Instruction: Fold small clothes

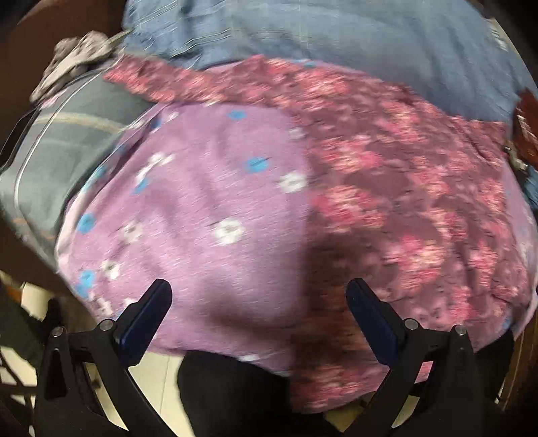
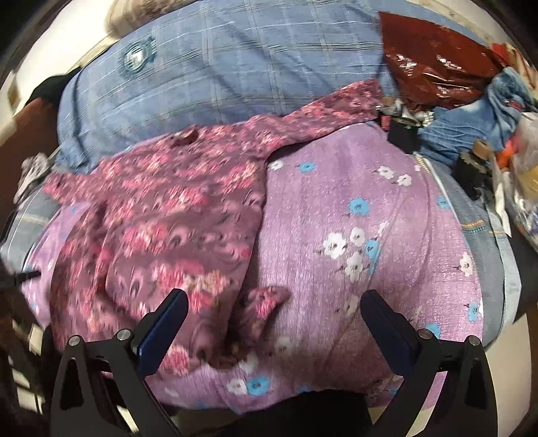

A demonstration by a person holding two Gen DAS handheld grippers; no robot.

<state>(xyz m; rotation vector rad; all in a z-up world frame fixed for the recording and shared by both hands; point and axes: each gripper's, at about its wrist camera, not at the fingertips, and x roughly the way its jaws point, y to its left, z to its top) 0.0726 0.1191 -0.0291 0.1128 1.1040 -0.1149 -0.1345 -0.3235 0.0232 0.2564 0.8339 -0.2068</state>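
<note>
A small maroon garment with a pink flower print (image 1: pixel 396 174) (image 2: pixel 175 208) lies spread on a lilac cloth dotted with white and blue flowers (image 1: pixel 201 208) (image 2: pixel 370 235). In the left wrist view the garment fills the right half; my left gripper (image 1: pixel 259 295) hovers open over the near edge, straddling the line where garment meets lilac cloth. In the right wrist view the garment lies to the left, one small flap (image 2: pixel 265 302) sticking out between the fingers of my right gripper (image 2: pixel 275 306), which stands open above it. Both views are motion-blurred.
A blue checked cloth (image 1: pixel 302 30) (image 2: pixel 208 70) bulges behind the work area. A dark red shiny bag (image 2: pixel 437 57), denim pieces (image 2: pixel 470 124) and small clutter crowd the right side. A grey-white crumpled item (image 1: pixel 74 57) lies at the far left. Pale floor (image 1: pixel 154 366) shows below the near edge.
</note>
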